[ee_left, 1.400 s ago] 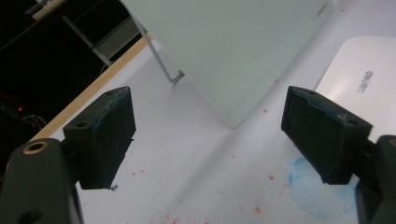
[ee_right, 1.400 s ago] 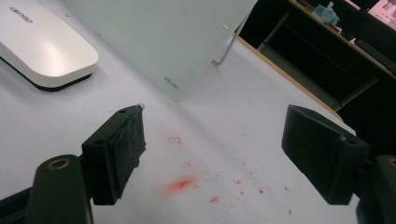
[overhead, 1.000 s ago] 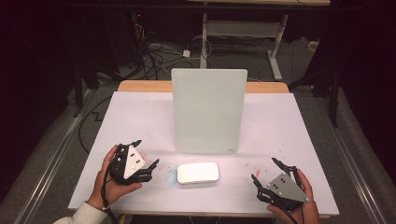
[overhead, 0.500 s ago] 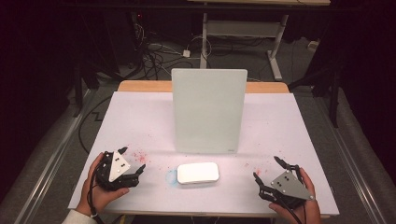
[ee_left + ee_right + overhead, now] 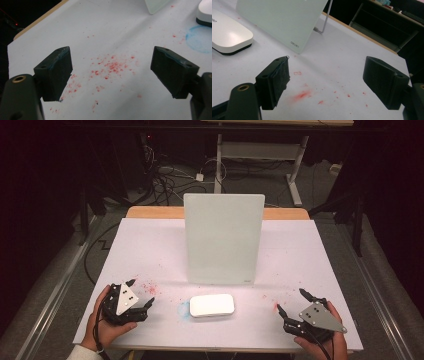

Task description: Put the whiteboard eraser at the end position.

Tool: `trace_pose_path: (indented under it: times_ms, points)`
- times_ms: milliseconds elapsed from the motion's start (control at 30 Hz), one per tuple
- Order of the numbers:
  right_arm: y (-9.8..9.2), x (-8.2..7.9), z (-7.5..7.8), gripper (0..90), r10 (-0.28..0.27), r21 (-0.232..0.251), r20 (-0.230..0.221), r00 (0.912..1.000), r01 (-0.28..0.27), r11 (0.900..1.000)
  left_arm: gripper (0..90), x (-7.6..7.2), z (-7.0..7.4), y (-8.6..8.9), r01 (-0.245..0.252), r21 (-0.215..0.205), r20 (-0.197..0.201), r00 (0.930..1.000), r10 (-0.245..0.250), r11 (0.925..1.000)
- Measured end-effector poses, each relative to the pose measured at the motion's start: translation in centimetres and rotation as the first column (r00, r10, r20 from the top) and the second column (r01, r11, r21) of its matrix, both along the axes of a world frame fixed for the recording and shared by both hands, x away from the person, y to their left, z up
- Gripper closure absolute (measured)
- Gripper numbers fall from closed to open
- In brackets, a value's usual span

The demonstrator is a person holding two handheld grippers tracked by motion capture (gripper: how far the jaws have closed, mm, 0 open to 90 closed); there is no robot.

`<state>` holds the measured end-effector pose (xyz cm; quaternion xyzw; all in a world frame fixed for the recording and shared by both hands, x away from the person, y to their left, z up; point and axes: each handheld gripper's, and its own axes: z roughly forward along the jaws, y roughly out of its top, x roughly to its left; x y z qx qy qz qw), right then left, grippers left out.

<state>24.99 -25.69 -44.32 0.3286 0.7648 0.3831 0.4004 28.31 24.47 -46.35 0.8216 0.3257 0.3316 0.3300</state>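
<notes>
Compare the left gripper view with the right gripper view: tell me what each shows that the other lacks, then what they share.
Left gripper view alone: a blue ring drawn on the table beside the eraser, and a dense patch of red specks between the open jaws.

Right gripper view alone: the wire stand propping the board from behind, the small logo at the board's corner, and a red smear.

Both: the white table, the white eraser, part of the upright board, red marks, and wide-open, empty black jaws.
</notes>
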Motion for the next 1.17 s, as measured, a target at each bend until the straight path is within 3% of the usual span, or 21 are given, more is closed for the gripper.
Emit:
trace_pose_path:
  times_ms: [133, 233, 467, 933, 1067, 1167]
  points:
    - [0.20, -0.08, 0.04, 21.6, 0.004, -0.011, 0.002, 1.0000, -0.004, 1.000, 16.8, -0.45, 0.22, 0.03, 0.006, -0.002, 0.032, 0.9995, -0.006, 1.0000]
    - [0.33, -0.23, 0.21, 21.1, 0.003, -0.006, 0.008, 1.0000, -0.003, 1.000, 16.8, -0.78, 0.40, 0.07, 0.005, -0.028, 0.042, 0.9991, -0.004, 0.9996]
    - [0.56, -0.53, 0.32, 20.6, 0.001, -0.010, 0.009, 1.0000, -0.001, 1.000, 16.8, -0.62, 0.49, -0.17, 0.024, -0.020, 0.060, 0.9980, -0.023, 0.9995]
    - [0.32, -0.48, 0.36, 16.7, -0.005, -0.003, 0.003, 1.0000, 0.005, 1.000, 16.8, -0.33, 0.46, -0.37, 0.024, -0.015, 0.050, 0.9985, -0.023, 0.9996]
    - [0.11, -0.55, 0.46, 16.5, -0.020, 0.016, 0.012, 0.9997, 0.020, 1.000, 16.8, -0.25, 0.34, -0.52, 0.022, -0.013, 0.032, 0.9992, -0.022, 0.9997]
    - [-0.09, -0.53, 0.67, 16.5, -0.032, 0.037, 0.018, 0.9993, 0.031, 0.999, 16.8, -0.12, 0.32, -0.58, 0.028, -0.006, 0.041, 0.9988, -0.028, 0.9996]
